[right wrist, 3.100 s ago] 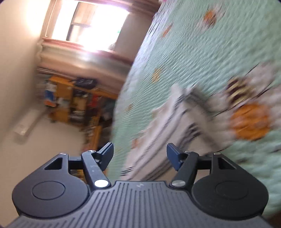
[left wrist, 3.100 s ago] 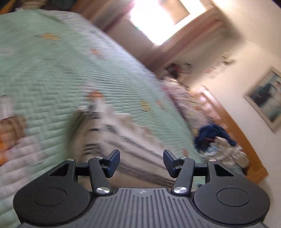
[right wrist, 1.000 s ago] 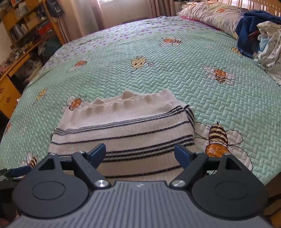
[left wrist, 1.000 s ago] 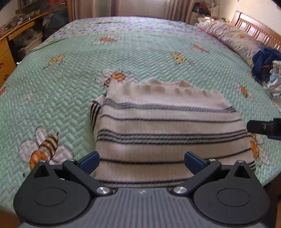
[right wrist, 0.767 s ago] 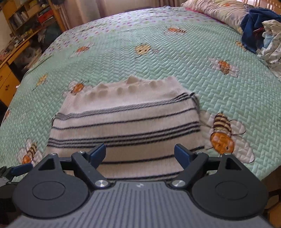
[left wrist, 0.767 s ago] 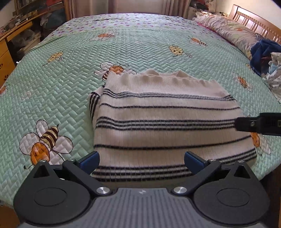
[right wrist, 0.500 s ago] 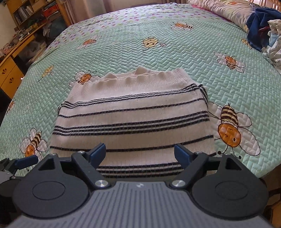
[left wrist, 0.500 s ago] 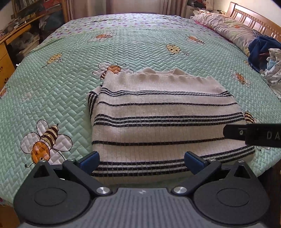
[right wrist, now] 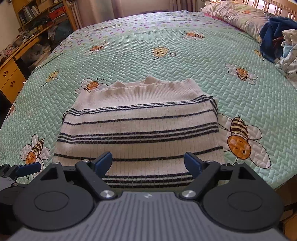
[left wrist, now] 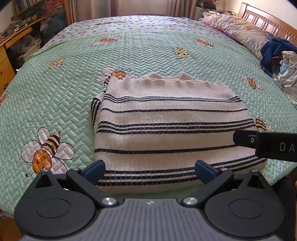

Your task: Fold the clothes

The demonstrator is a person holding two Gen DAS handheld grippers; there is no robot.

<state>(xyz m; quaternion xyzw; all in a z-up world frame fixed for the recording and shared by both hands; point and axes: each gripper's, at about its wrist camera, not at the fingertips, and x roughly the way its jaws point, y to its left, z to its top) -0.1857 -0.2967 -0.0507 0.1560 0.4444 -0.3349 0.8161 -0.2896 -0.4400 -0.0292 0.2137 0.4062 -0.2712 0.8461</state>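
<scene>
— Where the near edge of the bed (left wrist: 55, 96) runs below both cameras, what is seen lying on it?

— A cream sweater (left wrist: 167, 133) with dark stripes is seen folded into a flat rectangle on the green quilted bedspread, close to the near edge and about midway along it. Its ribbed hem is turned toward the far side, and a bee print is partly covered at its far left corner.

— How are the tongs held?

— The left gripper (left wrist: 149, 171) is held with its fingers wide apart and nothing between them, just short of the sweater's near edge. The right gripper (right wrist: 148, 162) is likewise spread and empty, poised over the same edge. Neither is seen touching the knit.

— What else is carried by the bed?

— A pillow (right wrist: 235, 16) is laid at the far right corner, and a heap of clothes (right wrist: 278, 33), dark blue and pale, is piled along the right edge, well apart from the sweater.
</scene>
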